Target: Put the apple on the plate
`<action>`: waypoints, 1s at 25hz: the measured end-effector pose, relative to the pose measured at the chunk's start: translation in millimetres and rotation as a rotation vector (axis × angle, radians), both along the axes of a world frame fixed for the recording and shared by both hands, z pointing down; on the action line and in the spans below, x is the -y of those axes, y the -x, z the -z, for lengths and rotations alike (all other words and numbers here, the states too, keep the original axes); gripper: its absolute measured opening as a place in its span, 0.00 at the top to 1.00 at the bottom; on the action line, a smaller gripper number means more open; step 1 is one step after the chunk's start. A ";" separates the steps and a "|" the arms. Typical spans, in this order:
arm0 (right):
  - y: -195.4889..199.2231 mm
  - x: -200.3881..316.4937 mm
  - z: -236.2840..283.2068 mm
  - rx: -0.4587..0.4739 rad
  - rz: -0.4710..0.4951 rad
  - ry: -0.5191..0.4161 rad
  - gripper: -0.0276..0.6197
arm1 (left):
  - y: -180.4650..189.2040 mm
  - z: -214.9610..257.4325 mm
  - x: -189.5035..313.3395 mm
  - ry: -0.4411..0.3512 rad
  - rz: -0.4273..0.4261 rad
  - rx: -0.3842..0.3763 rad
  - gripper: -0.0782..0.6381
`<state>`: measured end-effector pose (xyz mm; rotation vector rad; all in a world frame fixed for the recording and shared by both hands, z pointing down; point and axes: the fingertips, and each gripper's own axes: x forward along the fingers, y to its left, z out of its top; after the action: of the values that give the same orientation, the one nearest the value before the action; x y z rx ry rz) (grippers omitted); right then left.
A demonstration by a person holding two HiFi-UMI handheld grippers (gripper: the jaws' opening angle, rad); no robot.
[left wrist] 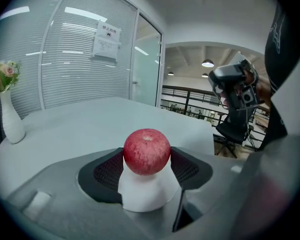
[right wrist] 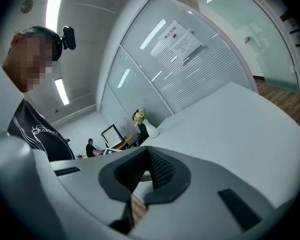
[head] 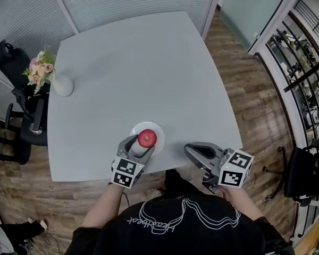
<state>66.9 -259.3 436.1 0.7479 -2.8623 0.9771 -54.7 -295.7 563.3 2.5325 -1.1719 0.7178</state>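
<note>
— Apple point(head: 147, 138), from the head view?
— Over the plate point(head: 159, 131) near the table point(head: 138, 68) edge, in the left gripper point(head: 143, 145).
— Left gripper view?
— Jaws pinch it on both sides, plate right beneath. Placing step, I'd judge; next, spread them gently.
— Right gripper view?
— Right gripper point(right wrist: 145, 176) pressed together, empty.
</note>
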 end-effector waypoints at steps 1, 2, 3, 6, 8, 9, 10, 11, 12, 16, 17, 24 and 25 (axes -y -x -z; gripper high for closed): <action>-1.0 0.9 -1.9 0.001 0.000 0.005 0.94 | 0.0 -3.2 1.5 0.001 0.001 0.001 0.47; -1.7 1.7 -3.8 0.001 0.000 0.011 0.94 | 0.2 -6.3 2.8 0.003 0.002 0.002 0.47; -2.4 2.5 -5.5 0.002 -0.001 0.016 0.94 | 0.6 -9.1 4.0 0.005 0.003 0.003 0.47; -4.7 4.8 -7.9 0.001 -0.004 0.027 0.94 | 1.7 -16.4 7.2 0.012 0.007 0.009 0.47; -6.6 5.7 -9.2 0.000 -0.006 0.030 0.94 | 1.5 -21.0 8.7 0.016 0.007 0.014 0.47; -7.5 5.8 -10.1 -0.002 -0.006 0.032 0.94 | 1.2 -23.3 8.9 0.017 0.006 0.015 0.47; -8.3 5.7 -11.1 -0.003 -0.007 0.034 0.94 | 0.8 -25.5 8.7 0.018 0.005 0.016 0.47; -9.0 5.6 -11.7 -0.003 -0.008 0.037 0.94 | 0.4 -27.3 8.2 0.017 0.004 0.015 0.47; -9.4 5.5 -11.7 0.002 -0.009 0.042 0.94 | 0.1 -28.6 7.7 0.014 0.003 0.014 0.47; -6.1 5.4 -7.2 0.040 -0.008 0.059 0.94 | 0.8 -31.5 7.8 -0.007 -0.007 0.009 0.47; -5.0 5.2 -7.1 0.031 -0.007 0.052 0.94 | 0.7 -31.7 8.1 -0.012 -0.011 0.008 0.47; -2.8 -2.8 -10.2 0.000 -0.010 0.045 0.94 | 1.6 -35.3 6.8 -0.017 -0.019 0.012 0.47; -2.8 -4.4 -11.2 -0.003 -0.011 0.048 0.94 | 1.7 -36.1 6.3 -0.015 -0.022 0.012 0.47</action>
<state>69.8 -254.9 447.3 0.7614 -2.8242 1.0401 -56.4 -302.0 599.5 2.5606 -1.1591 0.7334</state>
